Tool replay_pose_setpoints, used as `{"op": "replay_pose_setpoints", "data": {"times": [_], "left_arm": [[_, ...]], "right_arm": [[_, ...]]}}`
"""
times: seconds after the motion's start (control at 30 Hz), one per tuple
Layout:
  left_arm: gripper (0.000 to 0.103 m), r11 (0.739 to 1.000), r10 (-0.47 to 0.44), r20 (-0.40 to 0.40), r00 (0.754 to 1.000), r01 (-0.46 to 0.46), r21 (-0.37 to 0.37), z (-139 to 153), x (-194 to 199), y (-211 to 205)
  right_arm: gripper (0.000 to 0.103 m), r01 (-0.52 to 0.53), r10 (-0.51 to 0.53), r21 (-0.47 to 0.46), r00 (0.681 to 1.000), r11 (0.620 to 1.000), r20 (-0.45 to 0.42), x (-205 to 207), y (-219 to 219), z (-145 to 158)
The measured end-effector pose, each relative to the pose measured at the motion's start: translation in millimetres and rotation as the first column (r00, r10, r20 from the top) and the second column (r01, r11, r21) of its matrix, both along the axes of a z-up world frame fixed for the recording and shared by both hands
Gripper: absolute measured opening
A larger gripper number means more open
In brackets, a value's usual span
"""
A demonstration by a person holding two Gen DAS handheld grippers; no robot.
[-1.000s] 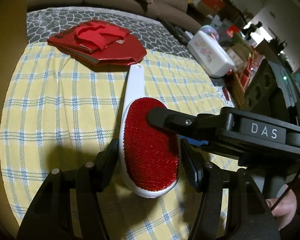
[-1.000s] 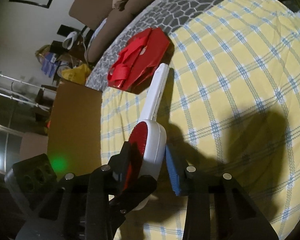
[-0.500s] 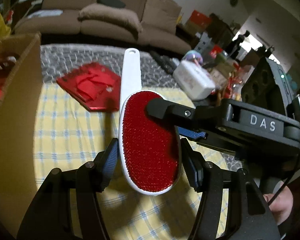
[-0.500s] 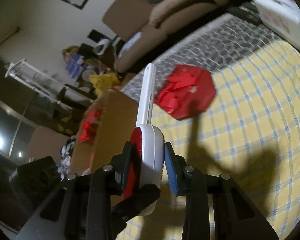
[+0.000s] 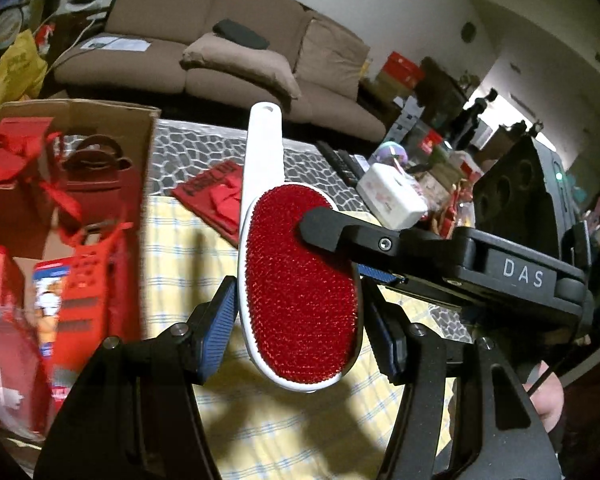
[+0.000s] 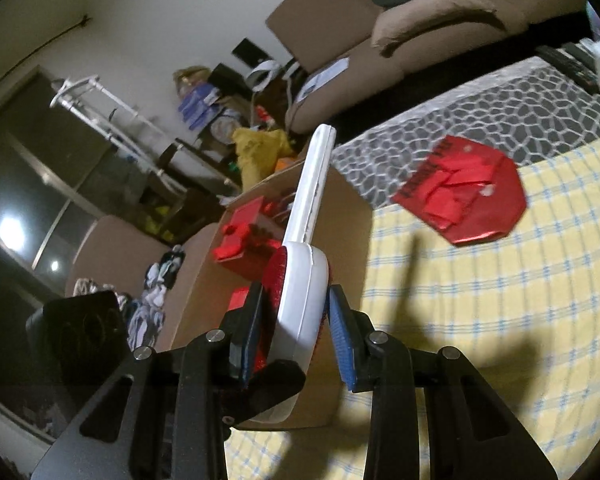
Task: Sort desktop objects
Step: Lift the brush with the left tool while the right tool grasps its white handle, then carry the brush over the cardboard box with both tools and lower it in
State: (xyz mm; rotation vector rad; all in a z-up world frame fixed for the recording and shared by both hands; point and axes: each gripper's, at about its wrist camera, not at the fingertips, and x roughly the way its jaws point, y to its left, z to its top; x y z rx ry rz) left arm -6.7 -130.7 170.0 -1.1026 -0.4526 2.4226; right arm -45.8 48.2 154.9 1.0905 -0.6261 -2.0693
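Both grippers grip the lint brush (image 5: pixel 300 292), which is in the air above the yellow checked cloth (image 5: pixel 180 248) on the worktop: the left gripper (image 5: pixel 300 320) fingers (image 5: pixel 220 320) press the head's two edges, red pad facing its camera, while the right gripper (image 6: pixel 296 332) fingers (image 6: pixel 340 336) pinch the head flat across its faces. White handle points away toward the sofa (image 5: pixel 220 52). Open cardboard box (image 5: pixel 100 152) of red items sits just left of the brush; the red folded bag (image 6: pixel 468 196) lies on the cloth beyond.

Red-and-white lint brush (image 5: pixel 296 280), yellow-blue plaid cloth (image 6: pixel 480 300).
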Motion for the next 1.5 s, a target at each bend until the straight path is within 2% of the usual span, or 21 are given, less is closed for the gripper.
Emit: {"op": "replay_pose_setpoints", "data": {"times": [0.23, 0.37, 0.5, 0.63, 0.83, 0.9, 0.97, 1.1, 1.17, 1.23, 1.37, 1.43, 1.5], "left_arm": [[0.057, 0.999, 0.053, 0.018, 0.998, -0.053, -0.001, 4, 5, -42], [0.057, 0.995, 0.098, 0.046, 0.994, -0.097, -0.005, -4, 16, -68], [0.057, 0.987, 0.152, 0.077, 0.985, -0.147, -0.061, -16, 25, -92], [0.057, 0.975, 0.2, 0.075, 0.977, -0.191, -0.116, -19, 31, -107], [0.057, 0.962, 0.245, 0.107, 0.964, -0.228, -0.153, -33, 29, -118], [0.057, 0.952, 0.264, 0.103, 0.959, -0.242, -0.19, -35, 30, -119], [0.057, 0.942, 0.279, 0.101, 0.955, -0.252, -0.224, -37, 32, -119], [0.057, 0.94, 0.288, 0.146, 0.946, -0.25, -0.233, -48, 28, -126], [0.056, 0.932, 0.294, 0.144, 0.945, -0.251, -0.261, -47, 28, -124], [0.061, 0.93, 0.306, 0.146, 0.941, -0.263, -0.256, -46, 28, -127], [0.081, 0.941, 0.31, 0.119, 0.943, -0.286, -0.181, -35, 33, -134], [0.086, 0.935, 0.33, 0.091, 0.94, -0.312, -0.168, -27, 35, -139], [0.086, 0.932, 0.346, 0.077, 0.935, -0.333, -0.14, -23, 36, -146]], "right_arm": [[0.034, -0.051, 0.051, -0.02, 0.999, 0.998, -0.017, 5, -41, -1], [0.034, -0.1, 0.099, -0.017, 0.995, 0.995, -0.01, 9, -71, -7], [0.034, -0.152, 0.152, 0.02, 0.988, 0.988, 0.002, 16, -102, -18], [0.037, -0.195, 0.197, 0.077, 0.98, 0.978, -0.022, 26, -129, -24], [0.037, -0.201, 0.204, 0.107, 0.979, 0.974, -0.024, 26, -140, -36], [0.038, -0.197, 0.201, 0.103, 0.979, 0.975, -0.024, 26, -142, -38], [0.043, -0.19, 0.194, 0.106, 0.981, 0.976, -0.031, 25, -142, -37], [0.046, -0.174, 0.179, 0.113, 0.983, 0.978, -0.034, 24, -139, -34], [0.048, -0.159, 0.163, 0.103, 0.986, 0.982, -0.031, 21, -133, -33], [0.049, -0.141, 0.145, 0.091, 0.989, 0.986, -0.029, 19, -126, -31], [0.051, -0.118, 0.12, 0.084, 0.992, 0.99, -0.027, 14, -115, -29], [0.052, -0.11, 0.112, 0.081, 0.993, 0.991, -0.026, 12, -109, -28], [0.053, -0.105, 0.107, 0.077, 0.994, 0.992, -0.026, 11, -105, -27]]}}
